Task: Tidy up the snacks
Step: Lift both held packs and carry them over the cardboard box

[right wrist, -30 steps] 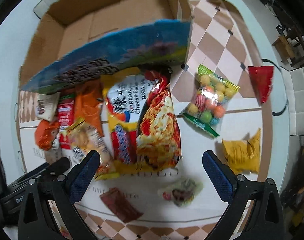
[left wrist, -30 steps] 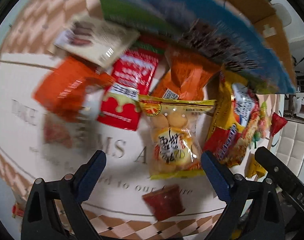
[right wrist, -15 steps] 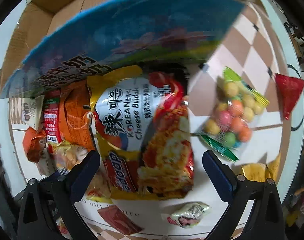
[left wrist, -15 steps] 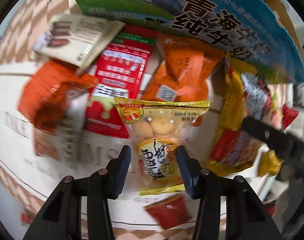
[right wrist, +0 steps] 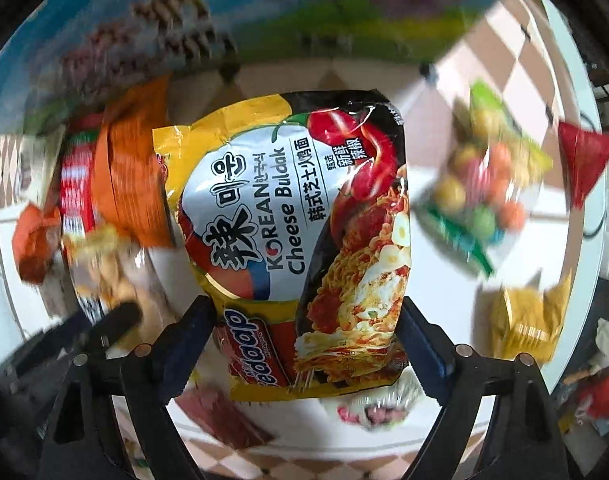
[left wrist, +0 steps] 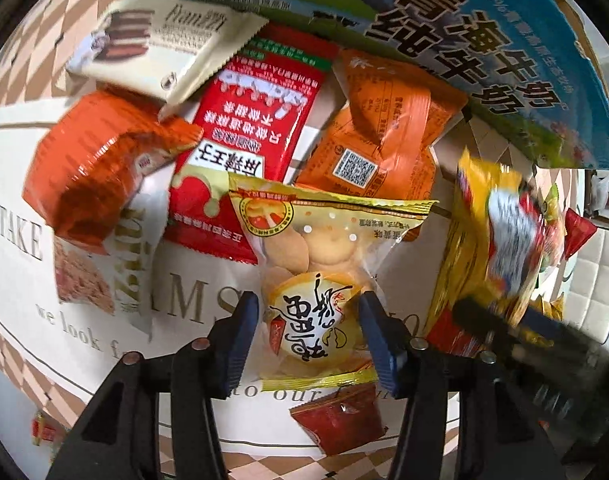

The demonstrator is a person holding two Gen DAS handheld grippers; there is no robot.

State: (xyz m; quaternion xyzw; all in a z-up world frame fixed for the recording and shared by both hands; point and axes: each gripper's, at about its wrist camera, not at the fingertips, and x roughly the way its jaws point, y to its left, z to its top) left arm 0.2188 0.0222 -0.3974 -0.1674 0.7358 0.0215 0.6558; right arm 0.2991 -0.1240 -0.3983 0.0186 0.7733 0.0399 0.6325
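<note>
Left gripper (left wrist: 310, 330): your blue pads press both sides of the yellow biscuit bag (left wrist: 316, 280), clenched on its lower half.
Yellow biscuit bag: it lies at the centre of the left wrist view, its top seal towards 12 o'clock, overlapping the lower edge of the red sachet (left wrist: 244, 140) and the orange packet (left wrist: 380, 148).
Right gripper (right wrist: 304, 344): your fingers sit against both edges of the cheese noodle pack (right wrist: 300, 232), grasping its lower end.
Cheese noodle pack: it fills the middle of the right wrist view, its far end towards 12 o'clock under the blue milk carton flap (right wrist: 232, 16).
At 10 o'clock from your left gripper: a crumpled orange wrapper (left wrist: 96, 168), with a cream wafer packet (left wrist: 164, 40) beyond it at 11 o'clock.
At 6 o'clock, left view: a small dark red packet (left wrist: 340, 420), just below the biscuit bag.
At 2 o'clock from your right gripper: a bag of coloured candy balls (right wrist: 480, 192), blurred; a red triangular packet (right wrist: 584, 156) farther out.
At 3 o'clock, right view: a yellow crinkled packet (right wrist: 528, 320), apart from the noodle pack.
Surface: a white tablecloth (left wrist: 32, 280) with printed lettering and a checked border.
</note>
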